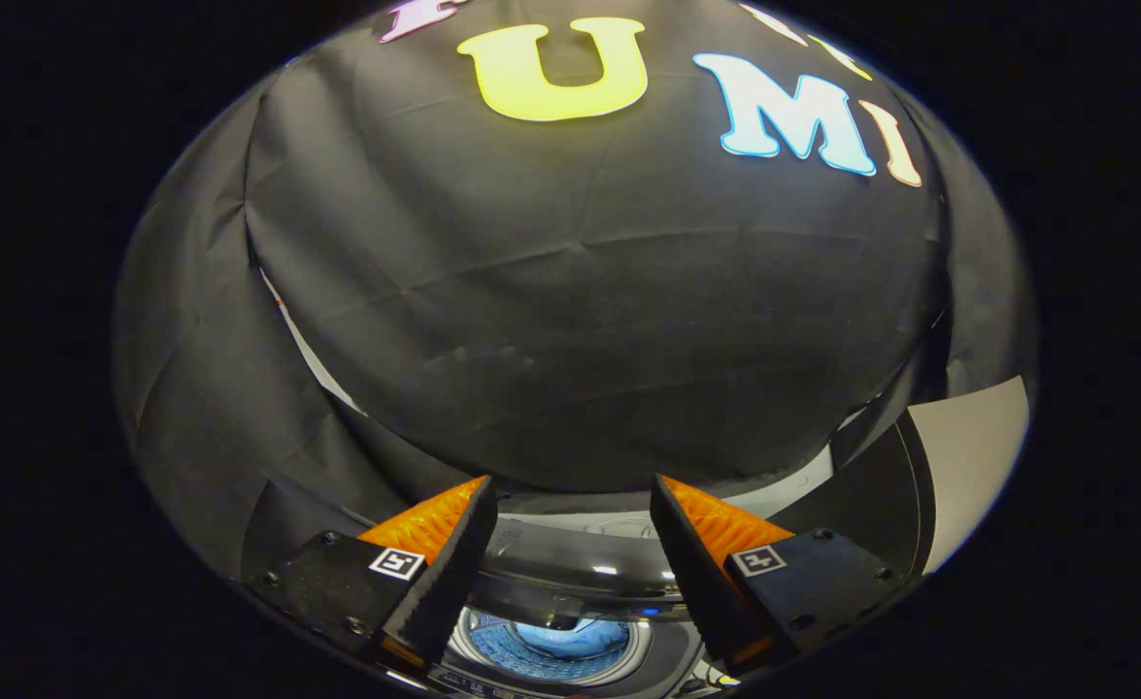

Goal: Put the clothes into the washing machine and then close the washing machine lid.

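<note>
Clothes (570, 636) lie in the washing machine (585, 573) drum between spread fingers (453, 544).

The washing machine (570, 582) sits low, just below and ahead of the gripper (570, 505), whose jaws stand apart with nothing between them. Its dark glossy lid (580, 573) is up, leaving the round drum (555, 650) open to view. Inside the drum lies a light blue garment (570, 636), bunched against the perforated wall.
</note>
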### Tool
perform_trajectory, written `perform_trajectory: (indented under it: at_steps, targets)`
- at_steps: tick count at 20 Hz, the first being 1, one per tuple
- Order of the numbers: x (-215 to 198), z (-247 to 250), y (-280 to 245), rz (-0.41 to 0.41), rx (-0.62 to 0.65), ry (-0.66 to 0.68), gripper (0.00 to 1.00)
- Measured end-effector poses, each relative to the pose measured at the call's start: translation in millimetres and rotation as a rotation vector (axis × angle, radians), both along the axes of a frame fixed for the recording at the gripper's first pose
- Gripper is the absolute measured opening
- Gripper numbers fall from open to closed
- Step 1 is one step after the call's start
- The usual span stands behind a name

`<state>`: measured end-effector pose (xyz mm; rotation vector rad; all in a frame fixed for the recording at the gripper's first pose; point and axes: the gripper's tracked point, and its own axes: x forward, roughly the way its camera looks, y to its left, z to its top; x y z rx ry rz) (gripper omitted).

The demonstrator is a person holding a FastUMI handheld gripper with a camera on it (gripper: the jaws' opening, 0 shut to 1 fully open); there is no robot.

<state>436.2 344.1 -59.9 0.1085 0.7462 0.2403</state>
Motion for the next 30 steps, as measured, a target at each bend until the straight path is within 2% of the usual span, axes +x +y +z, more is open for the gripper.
perform_trajectory:
  at_steps: [12, 18, 24, 30]
  targets:
    - [-73.9, 11.2, 3.7, -0.005, -0.009, -0.226, 0.99]
    - [-137.3, -10.2, 5.3, -0.001, -0.003, -0.244, 0.98]
    - [-196.9, -24.9, 11.3, 0.09, -0.011, -0.281, 0.98]
    - [-223.2, -7.4, -10.4, 0.102, 0.022, -0.333, 0.98]
